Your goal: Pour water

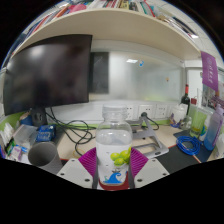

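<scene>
Gripping a clear plastic water bottle upright between both purple pads, the claw holds it above the cluttered desk, near a grey cup.

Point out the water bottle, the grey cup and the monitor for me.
water bottle (115, 150), gripper view, on its label, between the gripper (113, 166) fingers.
grey cup (43, 155), gripper view, on its rim, beside the bottle.
monitor (48, 72), gripper view, on the middle of its dark screen.
</scene>
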`<state>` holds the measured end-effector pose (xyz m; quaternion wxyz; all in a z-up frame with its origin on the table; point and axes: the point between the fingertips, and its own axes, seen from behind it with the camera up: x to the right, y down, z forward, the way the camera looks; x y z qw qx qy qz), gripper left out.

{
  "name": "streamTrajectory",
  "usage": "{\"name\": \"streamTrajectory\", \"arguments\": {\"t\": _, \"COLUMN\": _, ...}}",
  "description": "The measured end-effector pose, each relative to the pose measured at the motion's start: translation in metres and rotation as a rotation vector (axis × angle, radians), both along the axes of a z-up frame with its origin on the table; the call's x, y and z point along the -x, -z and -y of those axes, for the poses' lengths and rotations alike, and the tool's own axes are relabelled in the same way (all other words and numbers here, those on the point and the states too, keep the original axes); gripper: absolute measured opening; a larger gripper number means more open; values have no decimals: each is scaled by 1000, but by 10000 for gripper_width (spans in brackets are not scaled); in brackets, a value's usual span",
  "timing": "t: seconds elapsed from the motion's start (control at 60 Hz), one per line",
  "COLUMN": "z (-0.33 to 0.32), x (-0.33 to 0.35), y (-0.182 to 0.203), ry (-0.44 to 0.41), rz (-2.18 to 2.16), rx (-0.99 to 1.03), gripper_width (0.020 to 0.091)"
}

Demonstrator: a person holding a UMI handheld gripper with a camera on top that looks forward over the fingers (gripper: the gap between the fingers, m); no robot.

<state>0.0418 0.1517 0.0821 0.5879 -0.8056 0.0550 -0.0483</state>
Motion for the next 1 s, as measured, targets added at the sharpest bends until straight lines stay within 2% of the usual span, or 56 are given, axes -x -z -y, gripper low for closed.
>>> {"name": "streamTrajectory", "arguments": {"t": 0.033, "z": 1, "x": 1, "y": 9, "ry": -7, "rz": 1, "rx": 17, "gripper_width": 420}}
{"name": "streamTrajectory", "arguments": {"t": 0.05, "z": 3, "x": 2, "y": 13, "ry": -11, "rz": 5, "rx": 25, "gripper_width": 444}}
{"name": "streamTrajectory", "arguments": {"t": 0.133, "z": 5, "x": 1, "y": 9, "ry": -19, "rz": -6, "rx": -16, "gripper_width": 444}}
{"name": "streamTrajectory", "arguments": {"t": 0.333, "z": 11, "x": 0, "y": 11, "ry": -19, "rz": -21, "rx": -8, "gripper_width": 529}}
{"name": "streamTrajectory", "arguments": {"t": 0.483, "z": 25, "x": 5, "y": -2, "ry": -29, "rz": -33, "rx": -15, "gripper_width": 766}}
{"name": "streamTrajectory", "arguments": {"t": 0.517, "z": 31, "x": 5, "y": -7, "ry": -25, "rz": -42, "rx": -20, "gripper_width": 795}}
{"name": "streamTrajectory", "arguments": {"t": 0.733, "z": 110, "x": 5, "y": -31, "ry": 2, "rz": -62, "rx": 98, "gripper_width": 782}}
{"name": "streamTrajectory", "arguments": {"t": 1.0, "z": 209, "x": 36, "y": -103, "ry": -20, "rz": -14, "rx": 211, "gripper_width": 781}}
